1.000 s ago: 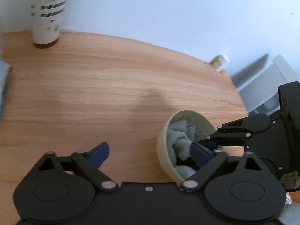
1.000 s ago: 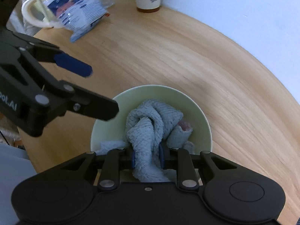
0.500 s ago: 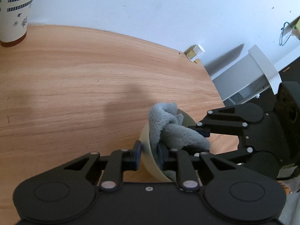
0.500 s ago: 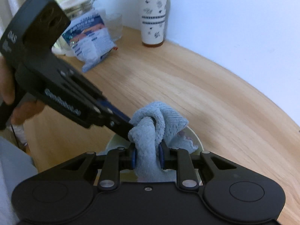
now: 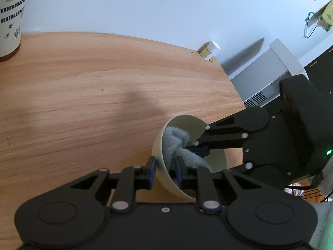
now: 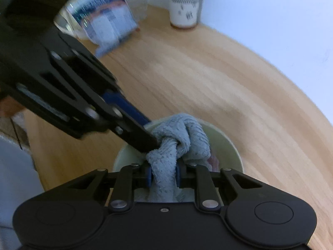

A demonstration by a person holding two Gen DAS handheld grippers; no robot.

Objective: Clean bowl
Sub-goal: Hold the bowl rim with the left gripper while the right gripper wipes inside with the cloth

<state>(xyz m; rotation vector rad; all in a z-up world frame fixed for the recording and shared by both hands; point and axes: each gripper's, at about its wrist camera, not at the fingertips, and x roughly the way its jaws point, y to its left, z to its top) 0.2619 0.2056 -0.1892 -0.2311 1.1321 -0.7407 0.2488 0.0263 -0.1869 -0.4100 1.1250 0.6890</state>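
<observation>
A pale green bowl (image 5: 193, 123) is tilted above the wooden table, its near rim pinched in my left gripper (image 5: 165, 169), one finger outside and one inside. A light blue-grey cloth (image 5: 177, 143) is bunched inside the bowl. My right gripper (image 6: 163, 171) is shut on that cloth (image 6: 179, 133) and holds it inside the bowl (image 6: 226, 148). The right gripper also shows in the left wrist view (image 5: 197, 151), reaching in from the right. The left gripper's fingers (image 6: 133, 125) cross the right wrist view from the left.
A patterned paper cup (image 6: 185, 2) stands at the table's back by the wall, also in the left wrist view (image 5: 10, 16). A blue-white packet (image 6: 106, 25) and glassware lie at the back left. A small white bottle (image 5: 210, 50) sits at the table's far edge.
My left gripper closed from open onto the bowl's rim and tilted the bowl up. My right gripper, still shut on the cloth, lifted it, then pushed it back down into the bowl.
</observation>
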